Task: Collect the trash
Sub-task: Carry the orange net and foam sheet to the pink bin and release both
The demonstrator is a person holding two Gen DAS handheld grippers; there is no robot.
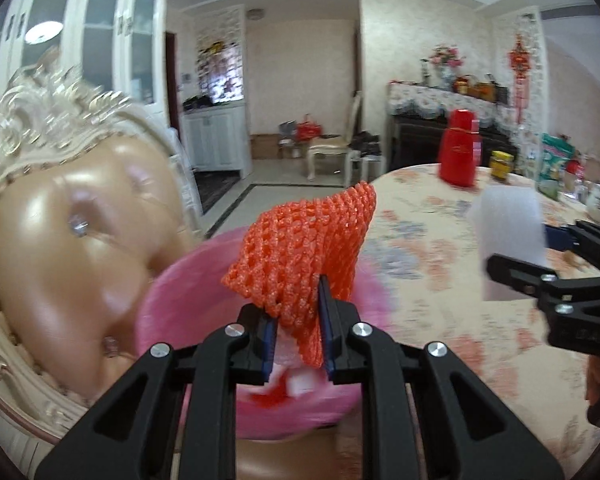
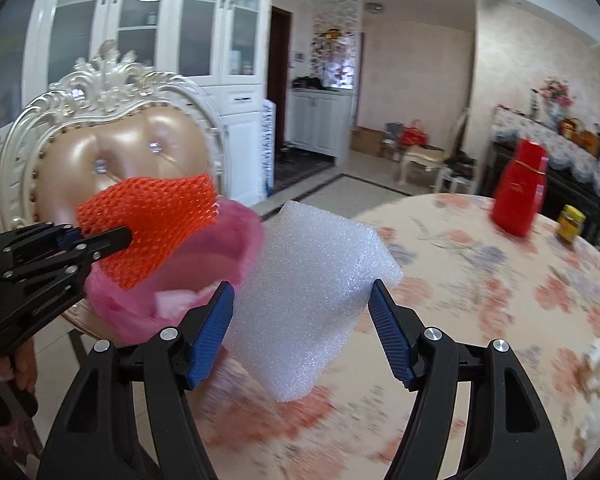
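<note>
Pinching a folded orange foam net [image 1: 308,252] between its narrow-set blue pads, the left gripper [image 1: 298,344] holds it above the open mouth of a pink bin [image 1: 180,300], where white and red scraps already lie. In this left wrist view a cream carved chair [image 1: 60,208] with a tan padded back stands just behind the bin. The right gripper [image 1: 548,264] comes in from the right edge, carrying a white foam sheet [image 1: 508,236] over the flowered worktop [image 1: 440,280]. Farther back on the worktop stand a red bottle [image 1: 460,148] and a yellow-lidded jar [image 1: 502,164] (their labels are too blurred to read).

From the right wrist view, the right gripper [image 2: 300,332] has its jaws set wide, the blue pads pressing both sides of the white foam sheet [image 2: 312,280], which hangs just right of the pink bin [image 2: 220,264]. The left gripper [image 2: 112,240] enters from the left with the orange foam net [image 2: 152,220] over the bin's rim. Lettering on its black frame cannot be made out. A hand [image 2: 16,364] shows at the lower left.
</note>
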